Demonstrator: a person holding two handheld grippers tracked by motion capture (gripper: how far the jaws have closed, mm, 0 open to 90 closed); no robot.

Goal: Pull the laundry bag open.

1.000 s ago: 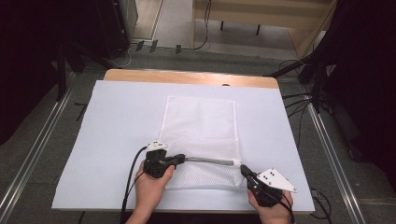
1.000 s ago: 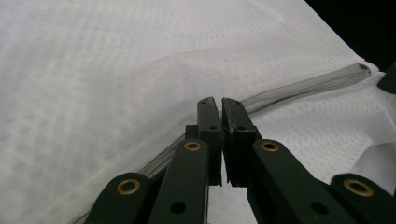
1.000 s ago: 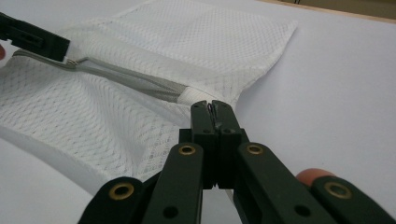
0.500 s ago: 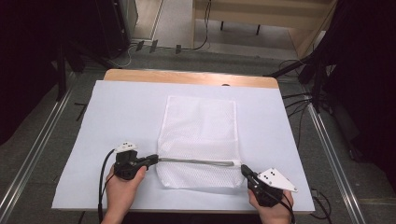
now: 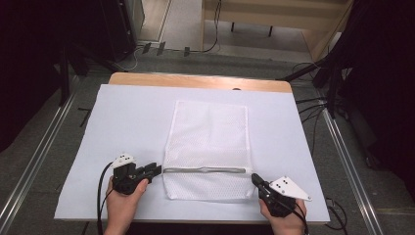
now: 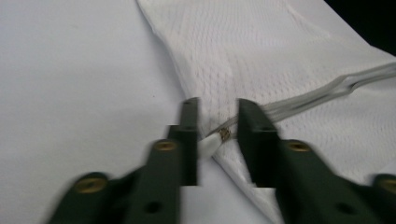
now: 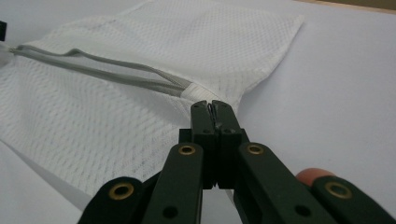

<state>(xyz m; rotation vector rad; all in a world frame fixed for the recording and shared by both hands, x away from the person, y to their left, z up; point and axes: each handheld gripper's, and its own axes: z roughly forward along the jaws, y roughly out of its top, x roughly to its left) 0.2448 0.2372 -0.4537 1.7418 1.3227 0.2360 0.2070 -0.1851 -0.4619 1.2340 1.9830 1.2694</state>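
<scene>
A white mesh bag [image 5: 208, 137] lies flat on the white sheet, with a grey zipper [image 5: 205, 170] running across it near its front end. My left gripper [image 5: 155, 170] sits at the zipper's left end. Its jaws have just been opening, and the small zipper pull [image 6: 212, 142] lies between them, apart from the pads of the left gripper [image 6: 217, 103]. My right gripper [image 5: 254, 177] is at the bag's right edge beside the zipper's other end. In the right gripper view the right gripper [image 7: 212, 106] is shut on the bag's edge, with the zipper [image 7: 116, 72] stretching away from it.
The white sheet [image 5: 122, 122] covers most of a wooden table [image 5: 195, 81]. Bare sheet lies left and right of the bag. Metal rails [image 5: 34, 161] and cables run on the floor beside the table. Both hands rest at the front edge.
My left gripper slid left along the zipper to the bag's left edge, and the grey zipper line grew longer that way. Its jaws then parted. The right gripper stayed put.
</scene>
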